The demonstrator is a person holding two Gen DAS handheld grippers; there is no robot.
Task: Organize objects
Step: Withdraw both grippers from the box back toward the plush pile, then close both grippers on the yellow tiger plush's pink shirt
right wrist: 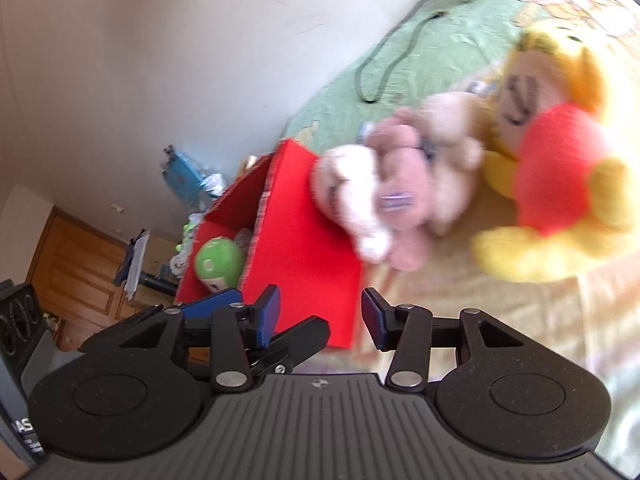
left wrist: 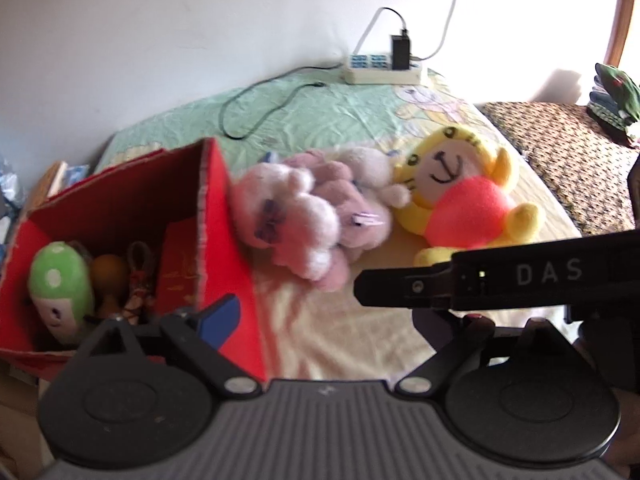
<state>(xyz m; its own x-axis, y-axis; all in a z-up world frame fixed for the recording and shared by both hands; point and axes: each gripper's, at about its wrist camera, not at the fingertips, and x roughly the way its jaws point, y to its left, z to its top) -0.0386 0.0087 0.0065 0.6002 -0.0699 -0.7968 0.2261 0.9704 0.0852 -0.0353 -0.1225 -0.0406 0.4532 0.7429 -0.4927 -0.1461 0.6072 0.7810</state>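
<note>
A red cardboard box [left wrist: 224, 216] [right wrist: 304, 240] stands on the bed at the left. A green plush [left wrist: 60, 284] [right wrist: 218, 260] and small items lie inside. A pink and white plush pile [left wrist: 304, 216] [right wrist: 384, 200] lies right of the box. A yellow plush holding a red heart [left wrist: 464, 200] [right wrist: 560, 168] lies further right. My right gripper [right wrist: 322, 316] is open and empty, near the box's front corner. My left gripper [left wrist: 320, 320] is beside the box; one blue pad [left wrist: 220, 320] shows, and the right gripper's body [left wrist: 500, 276] hides the other finger.
A white power strip [left wrist: 384, 68] with a black charger and cables lies at the far side of the green sheet [left wrist: 320, 112]. A patterned cover [left wrist: 560, 160] with folded clothes is at the right. A wooden cabinet [right wrist: 80, 272] and clutter stand beyond the bed.
</note>
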